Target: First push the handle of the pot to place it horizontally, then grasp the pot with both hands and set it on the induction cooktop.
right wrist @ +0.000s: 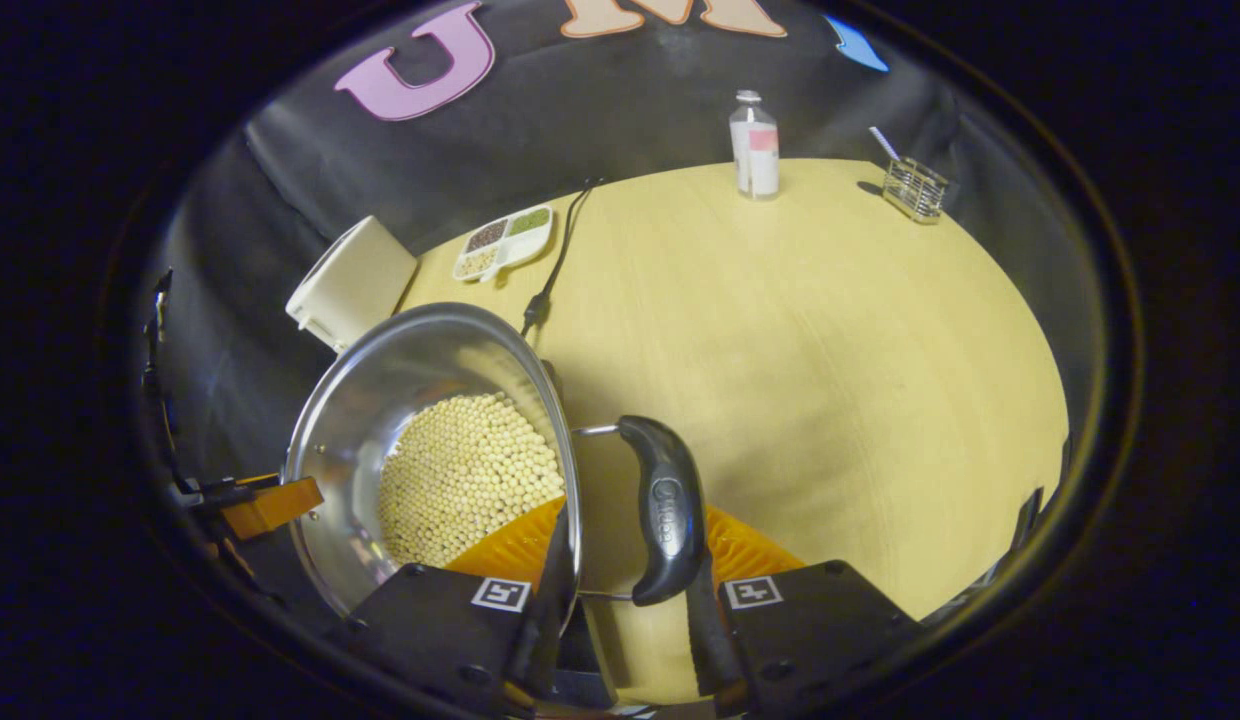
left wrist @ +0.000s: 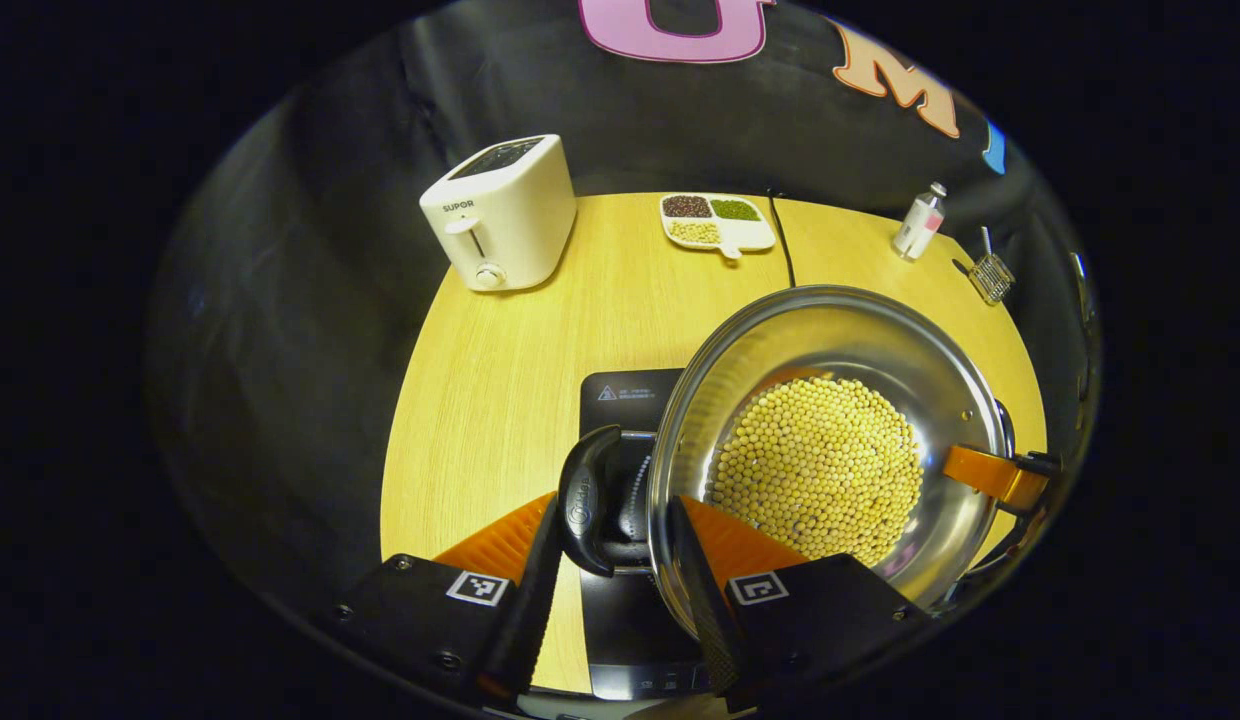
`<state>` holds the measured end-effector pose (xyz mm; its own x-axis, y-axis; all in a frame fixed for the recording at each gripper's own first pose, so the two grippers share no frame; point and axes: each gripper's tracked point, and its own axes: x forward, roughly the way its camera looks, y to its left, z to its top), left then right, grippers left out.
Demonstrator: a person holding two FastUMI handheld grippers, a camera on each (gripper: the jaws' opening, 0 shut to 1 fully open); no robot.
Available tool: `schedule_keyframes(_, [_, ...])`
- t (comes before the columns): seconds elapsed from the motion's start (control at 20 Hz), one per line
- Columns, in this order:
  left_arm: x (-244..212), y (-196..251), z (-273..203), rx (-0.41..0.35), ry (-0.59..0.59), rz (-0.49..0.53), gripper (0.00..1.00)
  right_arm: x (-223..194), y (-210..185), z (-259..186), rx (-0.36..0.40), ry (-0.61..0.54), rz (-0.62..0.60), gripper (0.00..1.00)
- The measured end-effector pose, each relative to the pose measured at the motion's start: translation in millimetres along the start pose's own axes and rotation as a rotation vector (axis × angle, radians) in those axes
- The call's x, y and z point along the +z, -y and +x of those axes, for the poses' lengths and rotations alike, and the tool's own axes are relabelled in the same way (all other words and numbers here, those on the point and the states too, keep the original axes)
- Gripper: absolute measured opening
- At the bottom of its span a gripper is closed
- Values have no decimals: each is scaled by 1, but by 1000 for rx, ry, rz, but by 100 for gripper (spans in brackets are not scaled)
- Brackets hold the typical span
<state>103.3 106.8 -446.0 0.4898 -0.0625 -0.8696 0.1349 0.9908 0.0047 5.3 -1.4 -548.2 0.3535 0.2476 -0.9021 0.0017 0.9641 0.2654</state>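
A steel pot [left wrist: 910, 360] holding yellow beans sits over the black induction cooktop [left wrist: 625, 395]; whether it rests on it I cannot tell. My left gripper [left wrist: 615, 590] is shut on the pot's black side handle [left wrist: 583, 500], with one finger outside the handle and the other inside the rim. In the right gripper view the pot [right wrist: 380, 390] lies to the left. My right gripper [right wrist: 625, 600] is shut the same way on the opposite handle [right wrist: 665, 510]. Each gripper shows across the pot in the other's view, the right gripper [left wrist: 995, 477] and the left gripper [right wrist: 270, 505].
On the wooden table [left wrist: 500, 380] a white toaster [left wrist: 500, 215] stands back left, with a divided dish of grains [left wrist: 717, 222] and a black cable [left wrist: 780, 240] behind the pot. A small bottle [right wrist: 755, 145] and a wire holder [right wrist: 915, 187] stand at the far edge.
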Motion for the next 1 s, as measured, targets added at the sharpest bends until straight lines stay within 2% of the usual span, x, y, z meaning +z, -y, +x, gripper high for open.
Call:
schedule_keyframes(0.25, [1,-15,0,16,9,4,65,-1,1,1,15,-2,-1,51])
schedule_keyframes(0.3, [2,-16,0,17,11,3,65,-2,1,1,16,-2,0,56])
schedule_keyframes(0.5, [-1,-22,0,18,7,-6,65,-2,1,2,15,-1,-4,56])
schedule_keyframes(0.55, [-2,-23,0,17,6,-10,65,-2,1,2,13,-1,-8,51])
schedule_keyframes(1.0, [-7,-28,3,6,6,-20,67,-3,0,1,5,-3,-10,51])
